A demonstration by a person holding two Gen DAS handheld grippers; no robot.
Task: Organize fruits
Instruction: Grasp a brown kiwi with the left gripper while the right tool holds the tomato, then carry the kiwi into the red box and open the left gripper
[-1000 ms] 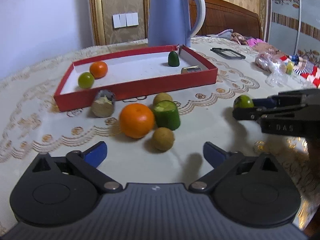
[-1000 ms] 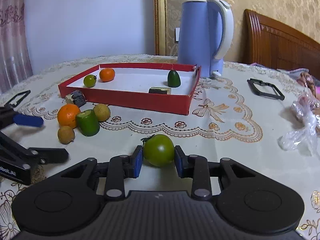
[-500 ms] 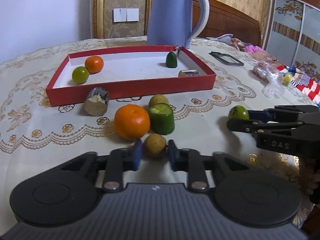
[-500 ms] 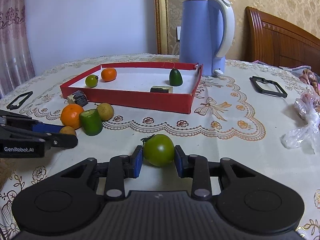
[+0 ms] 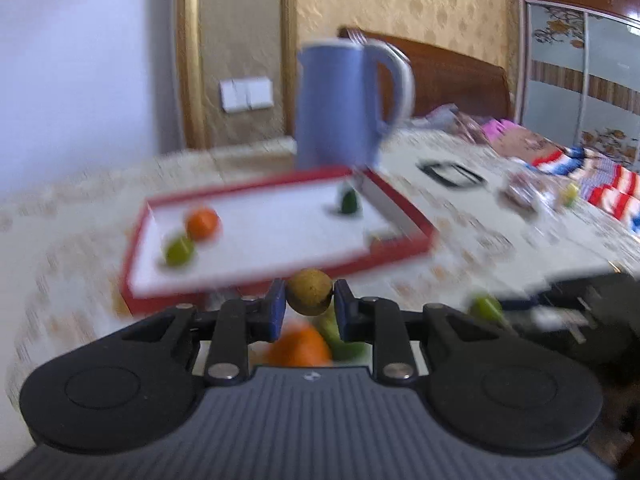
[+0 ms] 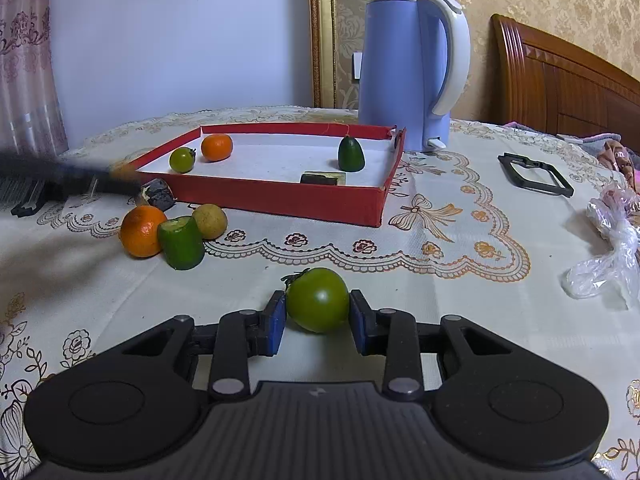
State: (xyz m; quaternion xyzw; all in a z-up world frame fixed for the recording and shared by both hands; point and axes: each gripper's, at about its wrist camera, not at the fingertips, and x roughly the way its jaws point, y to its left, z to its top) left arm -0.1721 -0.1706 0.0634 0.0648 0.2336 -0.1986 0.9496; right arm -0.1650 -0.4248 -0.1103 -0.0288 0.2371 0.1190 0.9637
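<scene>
red tray [image 6: 280, 200], blue kettle [image 6: 400, 72], green tomato [image 6: 318, 300], floral cream tablecloth [image 6: 440, 280].

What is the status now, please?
Left gripper shut on brown fruit. Right gripper shut on green tomato. Red tray ahead, nothing blocking.

Both tongs look the same: the left tongs [image 5: 310, 304] and the right tongs [image 6: 317, 318] have black link arms with silver round rivets, blue pads [image 6: 276, 322], two round black housings and a grey ribbed body.
</scene>
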